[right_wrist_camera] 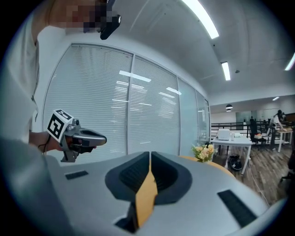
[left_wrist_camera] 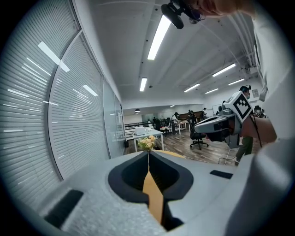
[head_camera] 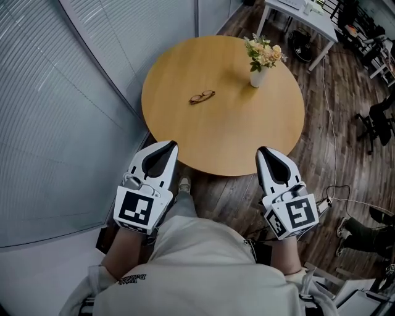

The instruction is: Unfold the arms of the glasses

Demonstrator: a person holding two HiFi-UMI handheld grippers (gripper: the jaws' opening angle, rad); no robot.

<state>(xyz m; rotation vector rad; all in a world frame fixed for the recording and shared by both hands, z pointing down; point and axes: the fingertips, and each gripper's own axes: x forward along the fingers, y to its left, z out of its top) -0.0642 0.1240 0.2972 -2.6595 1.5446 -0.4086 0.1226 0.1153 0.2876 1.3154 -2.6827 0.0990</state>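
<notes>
**Both claws closed and empty; glasses lie untouched on the round table**

You hold both grippers at the near side of the round wooden table (head_camera: 228,139), well apart from each other, and in the head view their tips just reach its near rim. Your left gripper (head_camera: 168,145) sits at the table's near-left edge. Its own view shows the two jaws pressed together along one thin seam with nothing between them. Your right gripper (head_camera: 264,150) sits at the table's near-right edge, and its jaws are likewise closed tip to tip on nothing. Both point across the table, nearly level.

The glasses (head_camera: 202,96) lie flat on the table top, left of its middle and toward its far side, well beyond both grippers and touched by neither. They are too small in the head view to tell how their arms sit.

A white vase (head_camera: 258,76) of pale flowers stands upright on the far-right part of the table, well apart from the glasses. Slatted window blinds (head_camera: 55,99) run along the wall to the table's left. Dark wooden floor (head_camera: 321,123) lies to the table's right, and a white desk (head_camera: 299,18) stands beyond the table's far side.
</notes>
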